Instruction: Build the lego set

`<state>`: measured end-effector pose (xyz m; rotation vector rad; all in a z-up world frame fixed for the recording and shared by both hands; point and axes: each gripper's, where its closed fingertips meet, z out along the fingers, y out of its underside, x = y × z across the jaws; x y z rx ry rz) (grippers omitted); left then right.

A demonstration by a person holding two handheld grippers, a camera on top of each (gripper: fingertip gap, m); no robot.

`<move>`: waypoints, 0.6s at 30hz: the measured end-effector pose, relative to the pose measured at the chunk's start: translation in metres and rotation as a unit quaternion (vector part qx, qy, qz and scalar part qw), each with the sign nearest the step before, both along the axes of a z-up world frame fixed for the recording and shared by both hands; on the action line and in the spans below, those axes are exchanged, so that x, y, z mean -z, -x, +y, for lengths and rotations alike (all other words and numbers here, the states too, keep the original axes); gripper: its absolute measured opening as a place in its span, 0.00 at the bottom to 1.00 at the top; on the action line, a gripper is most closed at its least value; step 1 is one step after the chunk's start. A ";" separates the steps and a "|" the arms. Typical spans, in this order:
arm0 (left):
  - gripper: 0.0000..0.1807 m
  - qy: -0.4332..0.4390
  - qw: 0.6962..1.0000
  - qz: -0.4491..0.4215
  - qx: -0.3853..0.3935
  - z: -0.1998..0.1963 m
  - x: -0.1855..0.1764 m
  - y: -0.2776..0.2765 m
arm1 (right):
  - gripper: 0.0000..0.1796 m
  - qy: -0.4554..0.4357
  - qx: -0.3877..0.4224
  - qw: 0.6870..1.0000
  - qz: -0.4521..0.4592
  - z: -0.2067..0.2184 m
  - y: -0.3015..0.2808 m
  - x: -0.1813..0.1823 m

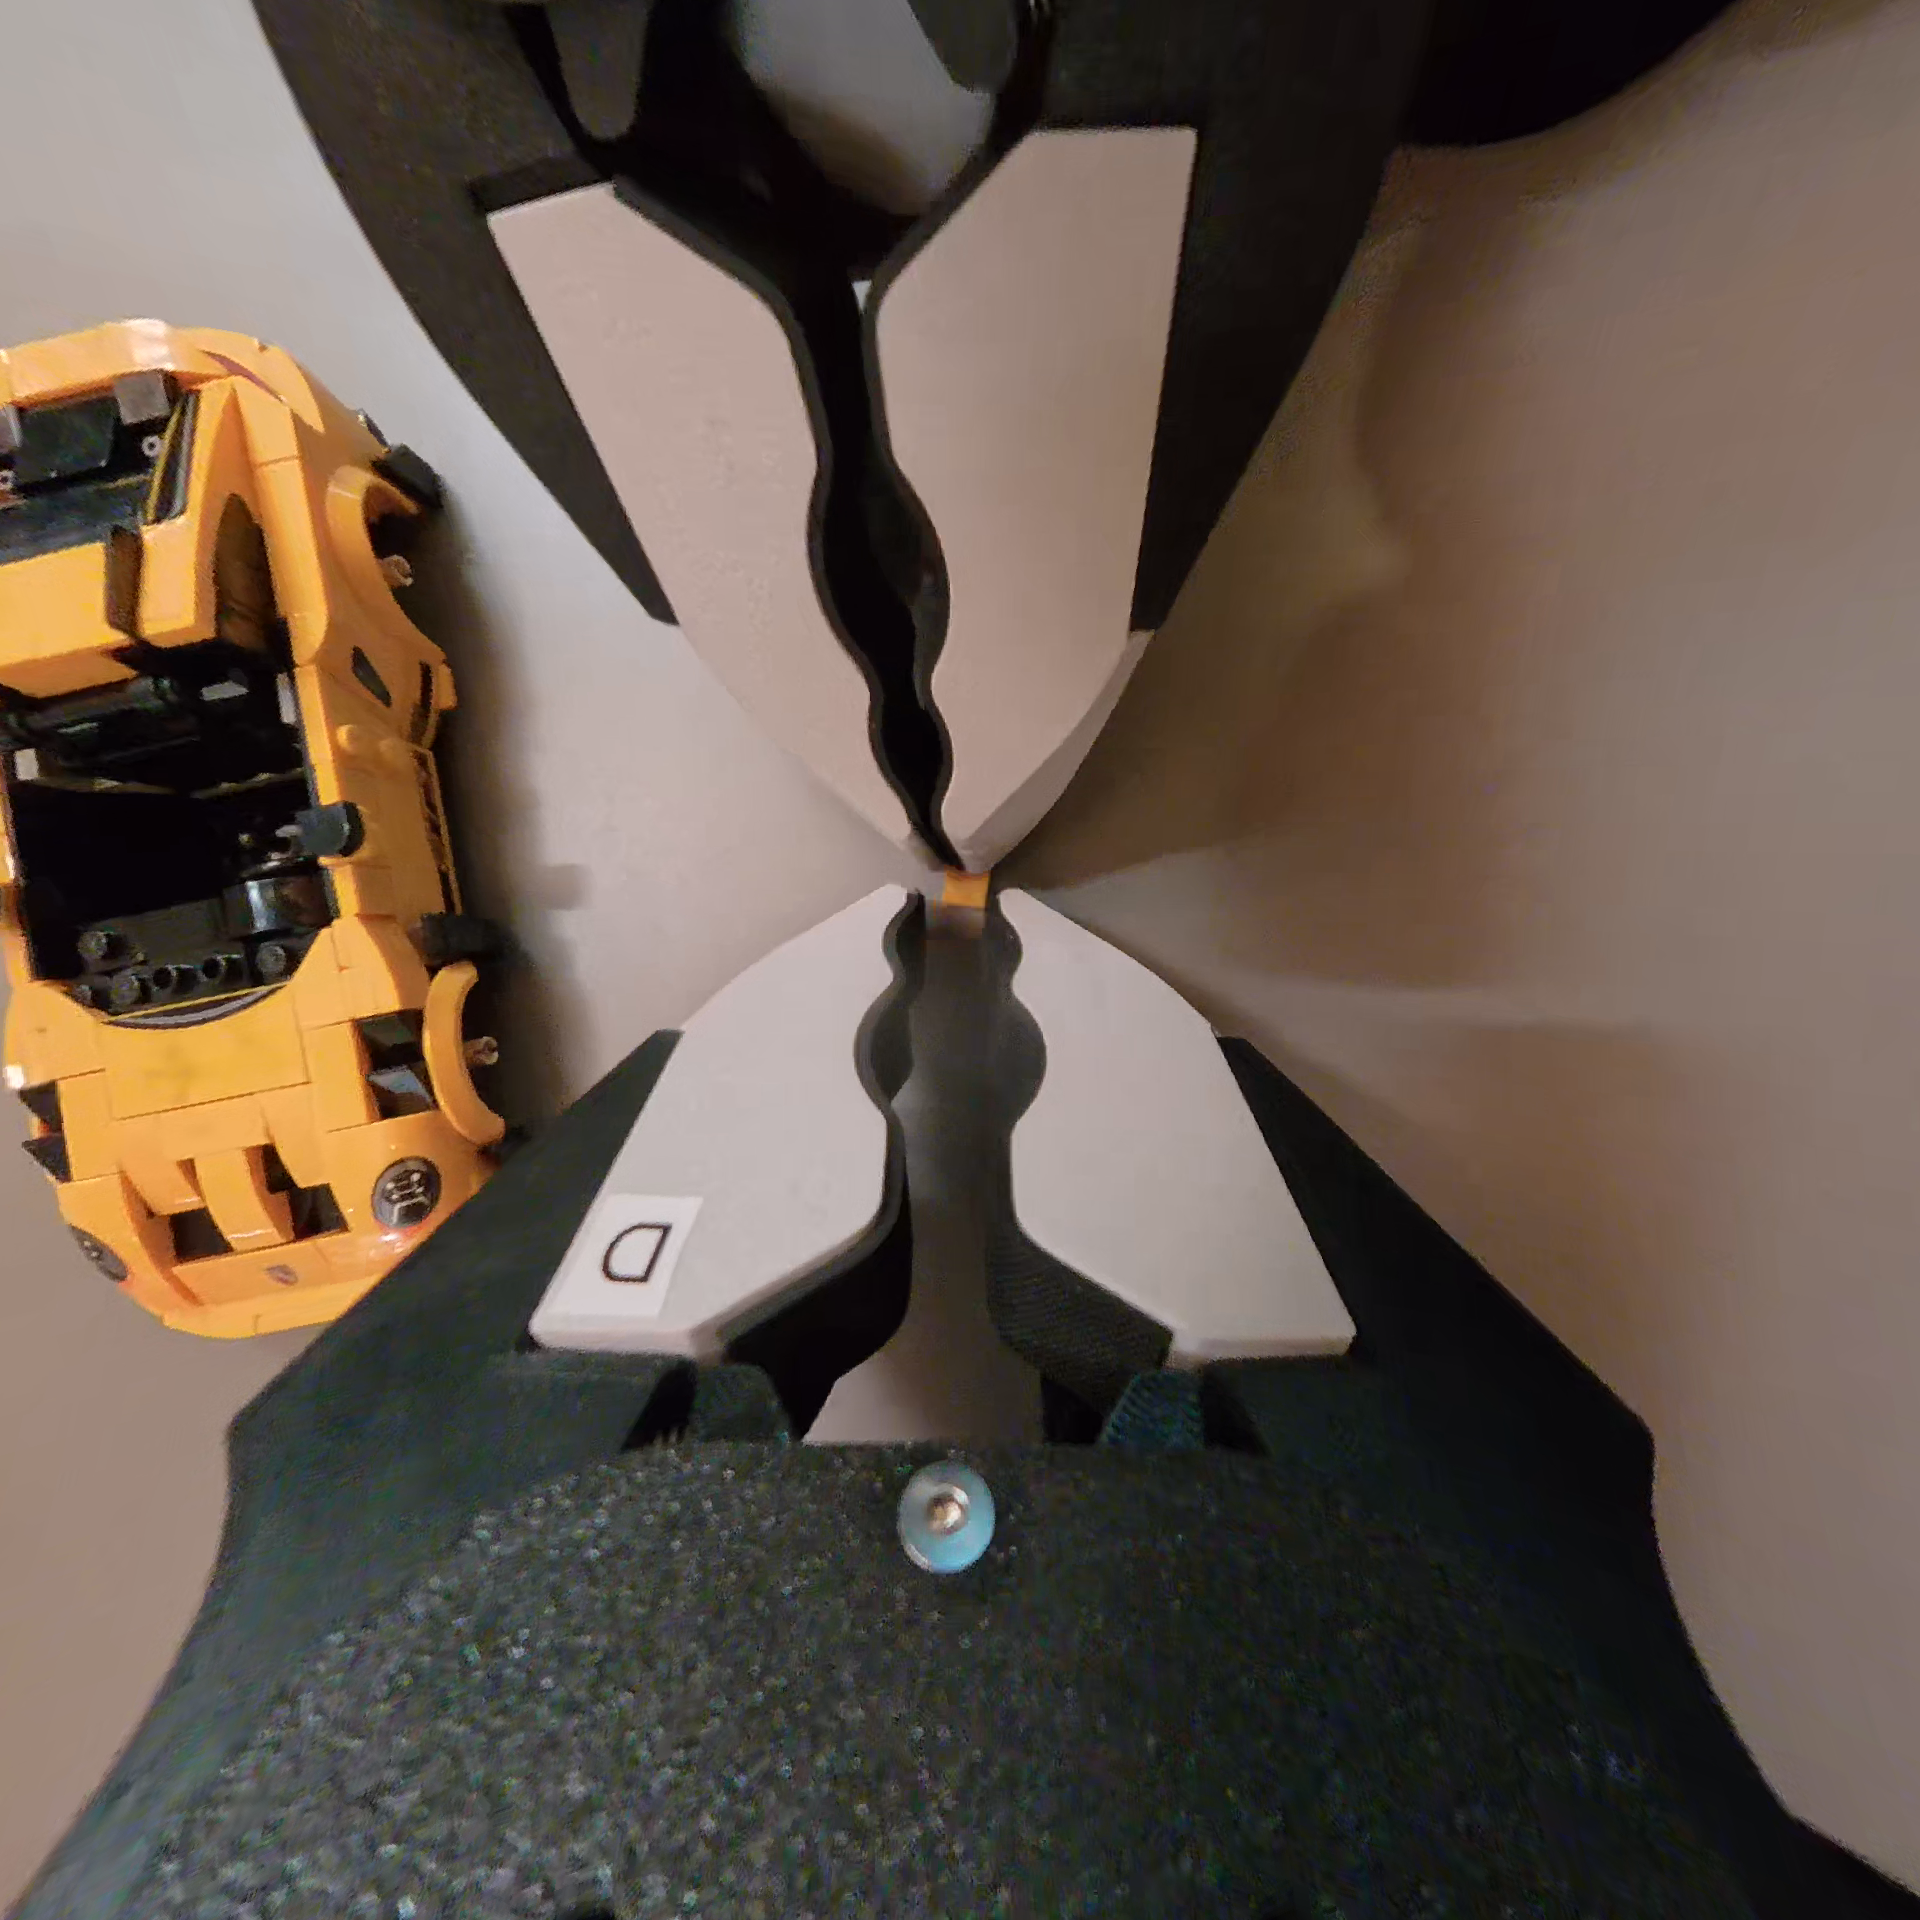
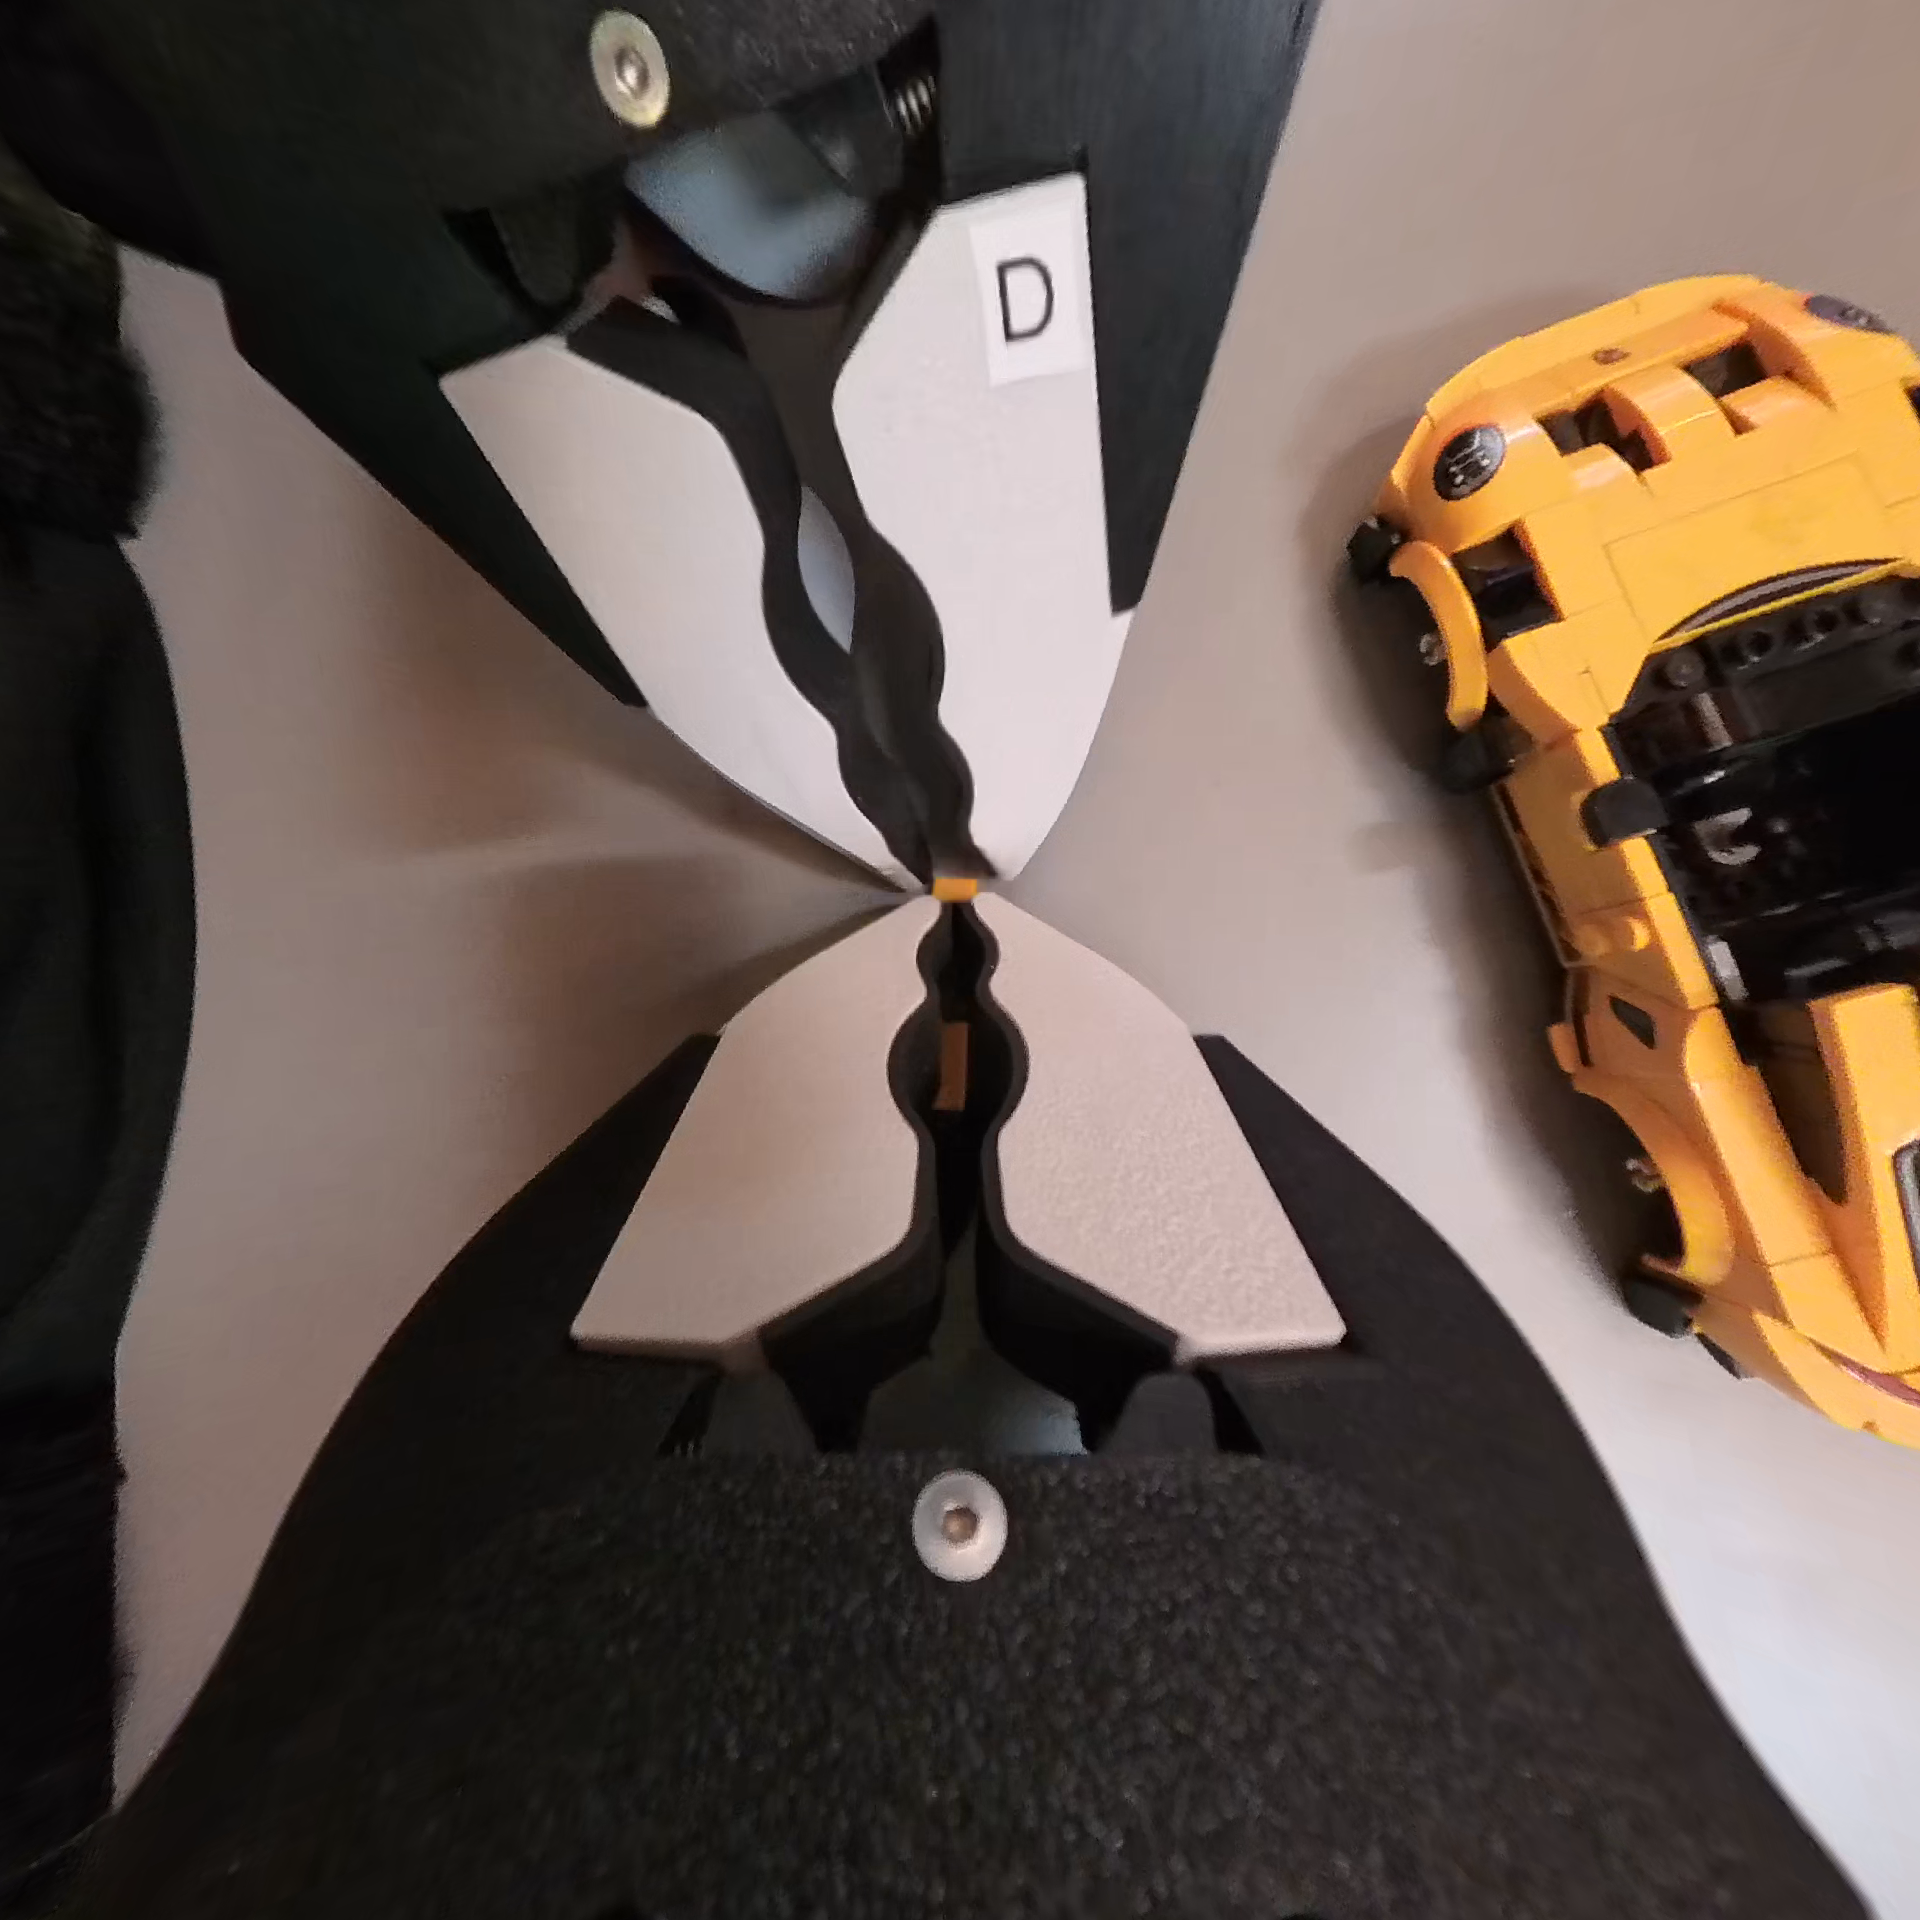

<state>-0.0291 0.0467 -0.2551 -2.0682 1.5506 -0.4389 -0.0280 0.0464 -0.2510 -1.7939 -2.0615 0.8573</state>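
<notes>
A small yellow piece sits pinched right where the two grippers meet tip to tip, above the pale table. The left gripper has its tips nearly closed on the near end of the piece, with the wavy gap behind them open. The right gripper is pressed almost fully together; it seems to hold the same piece, and a second sliver of yellow shows deeper between its fingers, though I cannot tell what that belongs to. The yellow toy car lies well apart to the side, roof off and black interior showing. This looks like a handover or re-grip. To do it well, one gripper should keep firm hold until the other has squarely clamped the flat faces, then release gently so the tiny piece does not twist or pop out
</notes>
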 end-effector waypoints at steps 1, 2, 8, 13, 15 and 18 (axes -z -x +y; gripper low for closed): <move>0.06 0.000 1.000 -0.002 -0.001 0.000 0.000 0.001 | 0.00 0.003 -0.003 1.000 -0.003 -0.001 -0.001 0.000; 0.06 0.002 1.000 -0.005 -0.001 0.000 -0.001 0.001 | 0.00 0.002 -0.004 1.000 -0.005 -0.001 -0.001 0.001; 0.07 0.011 1.000 -0.027 0.010 -0.005 0.000 -0.004 | 0.00 0.011 0.012 1.000 -0.003 0.003 -0.001 -0.002; 0.08 0.012 0.999 -0.046 0.005 -0.003 0.002 -0.006 | 0.00 0.014 0.021 1.000 0.012 0.010 -0.011 -0.012; 0.08 0.013 0.999 -0.049 0.007 -0.003 0.001 -0.007 | 0.00 0.009 0.026 0.999 0.017 0.013 -0.018 -0.016; 0.07 0.018 0.998 -0.052 0.012 -0.003 0.002 -0.009 | 0.02 -0.004 0.025 1.000 0.010 0.012 -0.032 -0.016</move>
